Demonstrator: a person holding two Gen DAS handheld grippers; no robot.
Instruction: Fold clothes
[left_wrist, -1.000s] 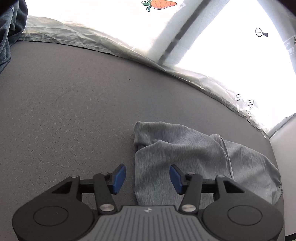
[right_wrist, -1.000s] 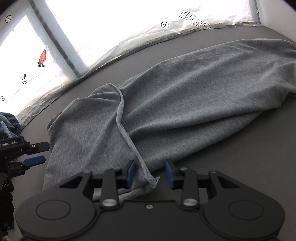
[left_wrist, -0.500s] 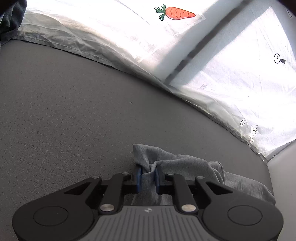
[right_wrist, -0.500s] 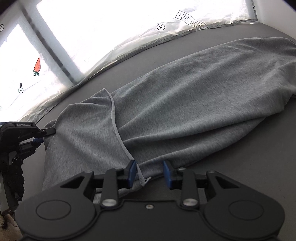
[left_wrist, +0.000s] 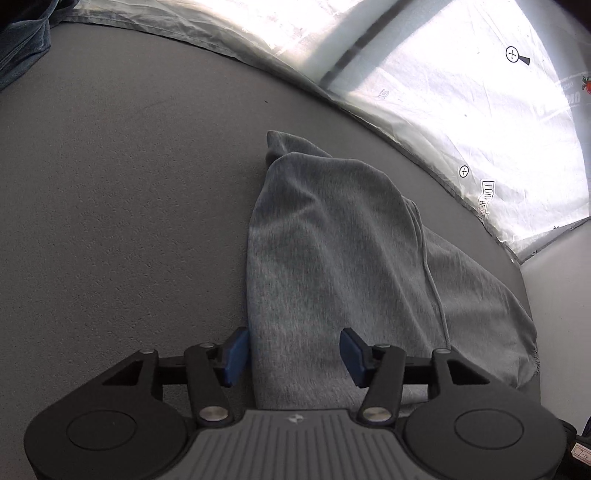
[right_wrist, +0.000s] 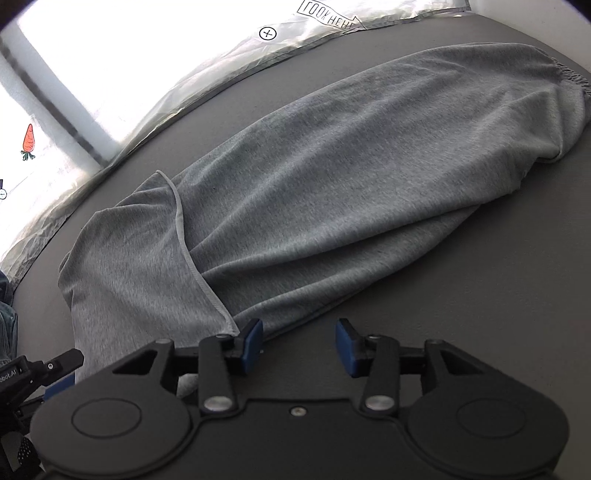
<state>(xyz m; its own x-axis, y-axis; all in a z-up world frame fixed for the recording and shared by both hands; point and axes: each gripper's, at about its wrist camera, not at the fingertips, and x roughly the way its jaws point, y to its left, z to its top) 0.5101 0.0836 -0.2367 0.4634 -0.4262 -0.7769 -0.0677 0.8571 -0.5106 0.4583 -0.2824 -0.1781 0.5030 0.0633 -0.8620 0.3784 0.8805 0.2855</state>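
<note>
- The grey garment (right_wrist: 314, 192) is lying stretched out across the dark grey desk (left_wrist: 110, 221), one flap doubled over the rest so a hemmed edge (right_wrist: 192, 258) is running diagonally down toward the near side. The gathered end (right_wrist: 569, 85) is sitting at the far right in the right wrist view.
- The left hand-held gripper (left_wrist: 293, 354) is hanging with its jaws spread wide – nothing between the pads, cloth just lying under the gap.
- The right hand-held gripper (right_wrist: 299, 345) is gaping wide too, holding nothing, its left pad sitting just beside the bottom corner of that hemmed edge.
- Handling-wise, I'm guessing this is a light, floppy jersey knit – it's going to sag and bunch the second one corner is lifted, no stiffness at all, nothing fragile about it.
- Best holds are probably the hemmed corner near the right pads and the near edge under the left ones, since a stitched edge is giving more to bite on than a single loose layer.
- There's some blue denim (left_wrist: 22, 40) piled at the far left corner, well apart.
</note>
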